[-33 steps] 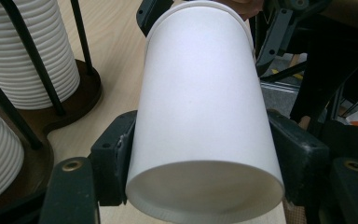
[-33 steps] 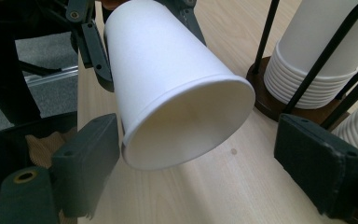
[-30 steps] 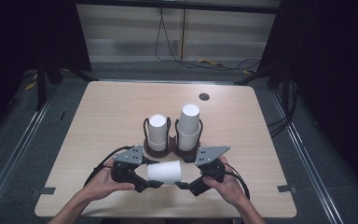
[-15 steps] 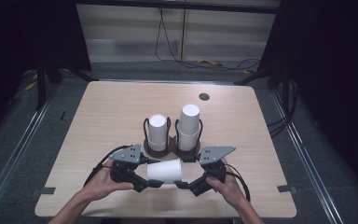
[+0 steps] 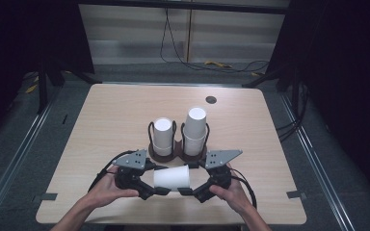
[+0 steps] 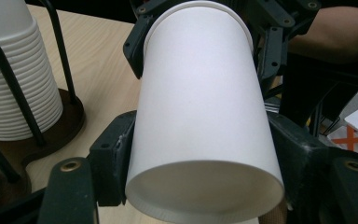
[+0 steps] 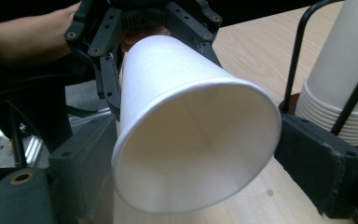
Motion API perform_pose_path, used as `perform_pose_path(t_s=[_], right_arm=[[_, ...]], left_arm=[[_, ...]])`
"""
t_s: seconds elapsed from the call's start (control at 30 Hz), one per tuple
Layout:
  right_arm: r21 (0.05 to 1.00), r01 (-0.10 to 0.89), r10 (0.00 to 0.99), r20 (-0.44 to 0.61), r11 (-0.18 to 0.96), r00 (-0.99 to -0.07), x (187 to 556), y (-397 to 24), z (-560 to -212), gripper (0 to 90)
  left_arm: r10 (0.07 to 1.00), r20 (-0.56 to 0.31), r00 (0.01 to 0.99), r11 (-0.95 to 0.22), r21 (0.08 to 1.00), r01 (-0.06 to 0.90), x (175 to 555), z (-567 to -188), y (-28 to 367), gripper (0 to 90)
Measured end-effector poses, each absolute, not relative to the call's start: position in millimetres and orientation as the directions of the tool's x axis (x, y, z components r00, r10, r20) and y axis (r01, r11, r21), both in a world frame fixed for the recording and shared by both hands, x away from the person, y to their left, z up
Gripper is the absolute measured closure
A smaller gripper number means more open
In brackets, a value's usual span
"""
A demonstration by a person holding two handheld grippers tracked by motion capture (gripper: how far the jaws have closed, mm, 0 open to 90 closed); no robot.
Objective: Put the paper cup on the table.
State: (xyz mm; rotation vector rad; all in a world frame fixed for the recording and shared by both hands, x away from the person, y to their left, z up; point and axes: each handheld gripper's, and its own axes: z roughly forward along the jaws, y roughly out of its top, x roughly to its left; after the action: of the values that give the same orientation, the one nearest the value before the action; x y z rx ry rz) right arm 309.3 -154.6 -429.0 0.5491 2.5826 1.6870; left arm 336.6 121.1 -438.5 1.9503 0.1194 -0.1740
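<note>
A white paper cup (image 5: 172, 177) lies on its side in the air btwn the two grippers, low over the near edge of the table (image 5: 101, 120). Left gripper (image 5: 150, 185) has its jaws closed partway round the cup's narrow bottom end, pads pressing on both sides, as the left gripper view shows w/ the cup (image 6: 203, 116) running away from the camera. Right gripper (image 5: 189, 188) is clamped on the wide mouth end; in the right gripper view the open rim of the cup (image 7: 191, 130) faces the camera and a black jaw sits tight vs. each side. So both have hold of the same cup, one per end, jaws pointing at each other. Just beyond the grippers, toward the table's middle, stands a dark holder (image 5: 166, 153) w/ two stacks of cups (image 5: 195, 127), the one nearer the right gripper taller. Far side of the table has a small round dark spot (image 5: 211, 99).
</note>
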Motion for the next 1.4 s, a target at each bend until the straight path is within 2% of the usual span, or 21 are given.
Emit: perform_pose_path(t_s=[0.47,0.8,0.93,1.07,1.4], right_arm=[[0.884,0.308,0.253,0.227,0.352,-0.941,313,-151,-431,20.0],[0.886,0.288,0.242,0.209,0.362,-0.947,311,-153,-428,22.4],[0.882,0.281,0.241,0.199,0.377,-0.95,310,-152,-428,22.6],[0.877,0.285,0.243,0.202,0.387,-0.949,308,-154,-427,22.6],[0.868,0.323,0.292,0.219,0.378,-0.931,313,-162,-425,22.7]], left_arm=[[-0.022,-0.196,0.98,-0.361,0.916,0.175,338,-439,123,32.2],[-0.035,-0.188,0.982,-0.355,0.92,0.163,338,-441,123,30.9],[-0.014,-0.183,0.983,-0.363,0.917,0.166,338,-442,122,21.1],[0.012,-0.183,0.983,-0.373,0.912,0.174,338,-444,120,15.5],[0.104,-0.164,0.981,-0.417,0.889,0.193,338,-449,127,15.6]])
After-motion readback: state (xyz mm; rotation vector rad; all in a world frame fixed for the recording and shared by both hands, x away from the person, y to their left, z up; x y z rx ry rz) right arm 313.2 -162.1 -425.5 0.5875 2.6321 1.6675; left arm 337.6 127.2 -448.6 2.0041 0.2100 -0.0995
